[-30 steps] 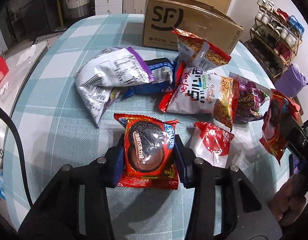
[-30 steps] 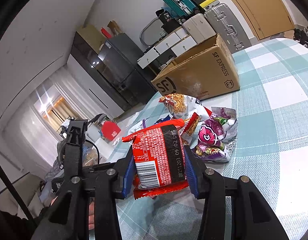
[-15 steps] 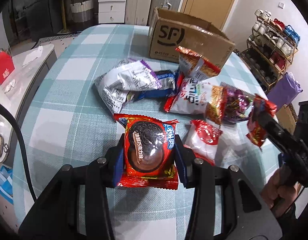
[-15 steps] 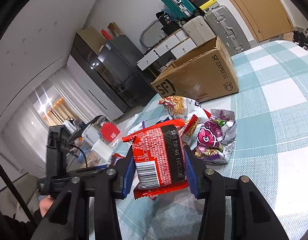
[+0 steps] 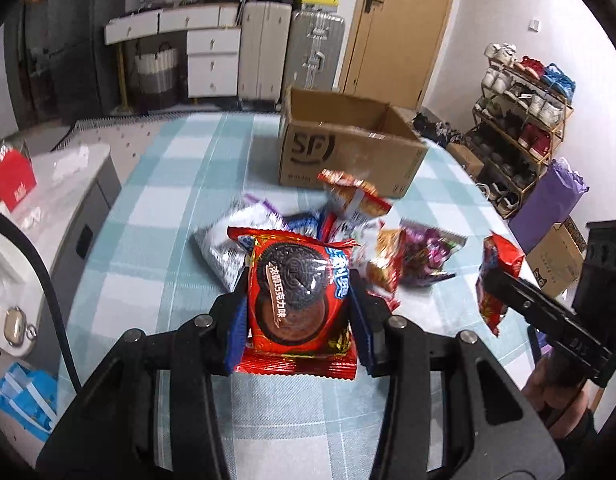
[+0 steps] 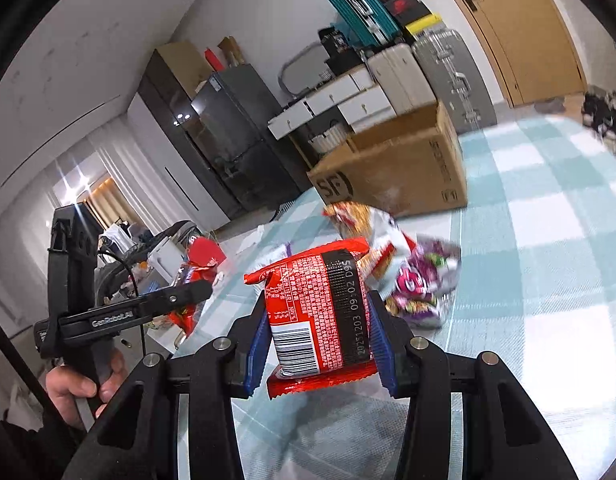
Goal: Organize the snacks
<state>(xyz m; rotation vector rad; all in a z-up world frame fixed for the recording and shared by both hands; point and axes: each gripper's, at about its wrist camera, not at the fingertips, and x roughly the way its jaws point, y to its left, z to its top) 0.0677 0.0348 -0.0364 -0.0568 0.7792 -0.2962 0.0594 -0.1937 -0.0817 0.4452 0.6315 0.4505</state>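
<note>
- We have lifted both packets higher above the table (image 5: 155, 264) since a second ago.
- Our left gripper (image 5: 297, 312) clamps the cookie packet (image 5: 297, 300).
- Our right gripper (image 6: 320, 336) clamps the red packet (image 6: 320, 312).

Two red snack packs are up off the table: a chocolate sandwich-cookie pack (image 5: 299, 296) facing front, upright, and another red pack (image 6: 320, 312) showing its barcode back. The rest sit in a blurry pile (image 5: 348, 232), maybe noodle snacks, just before the open cardboard box (image 5: 348, 148).
</note>
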